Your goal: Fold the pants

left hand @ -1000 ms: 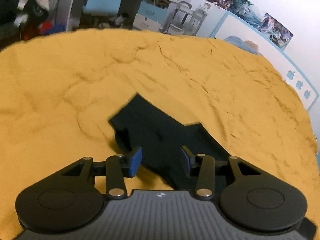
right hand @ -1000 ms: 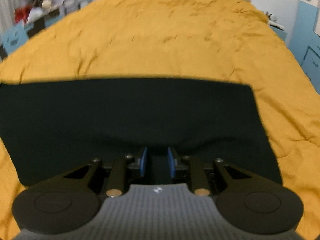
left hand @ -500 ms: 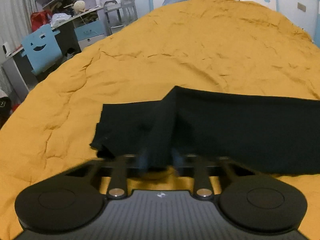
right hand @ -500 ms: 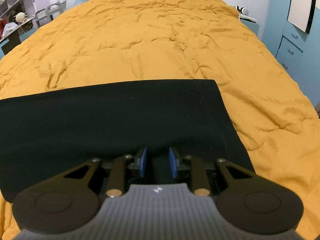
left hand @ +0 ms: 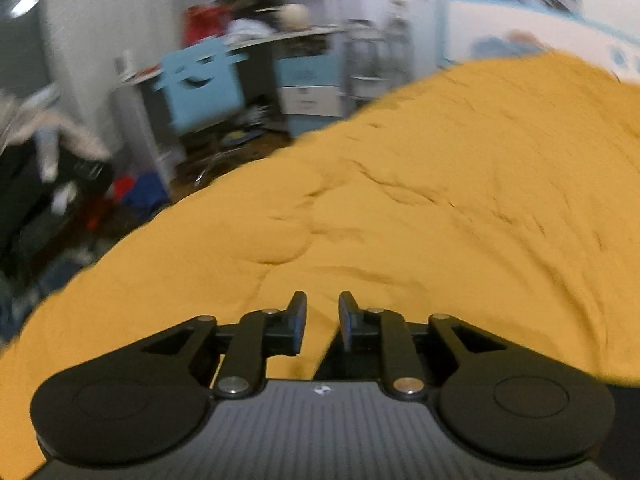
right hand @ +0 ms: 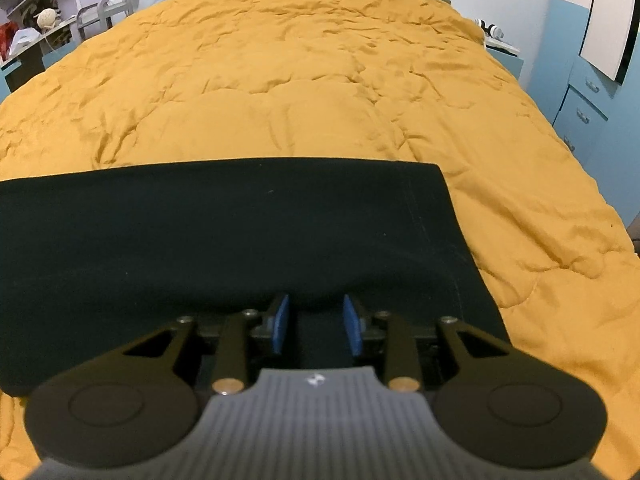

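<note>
The black pants (right hand: 240, 232) lie as a flat folded band across the yellow duvet (right hand: 320, 80), with their right end square and smooth. My right gripper (right hand: 316, 312) sits at the band's near edge. Its blue pads stand apart and are opening, and dark fabric lies between them without being visibly pressed. My left gripper (left hand: 323, 308) hovers over bare yellow duvet (left hand: 440, 200) near the bed's left side. Its jaws are opening with a small gap, and only bedding shows through it. The left wrist view is blurred and the pants are not clearly in it.
Past the bed's left edge stand a desk with a blue chair back (left hand: 200, 84) and clothes heaped on the floor (left hand: 132, 196). On the right are a nightstand (right hand: 500, 44) and blue drawers (right hand: 588, 112). Rumpled duvet stretches beyond the pants.
My left gripper closed on a fold at the pants' left end, then let it go and swung left, now facing the bed's edge. The right gripper's pads have spread slightly.
</note>
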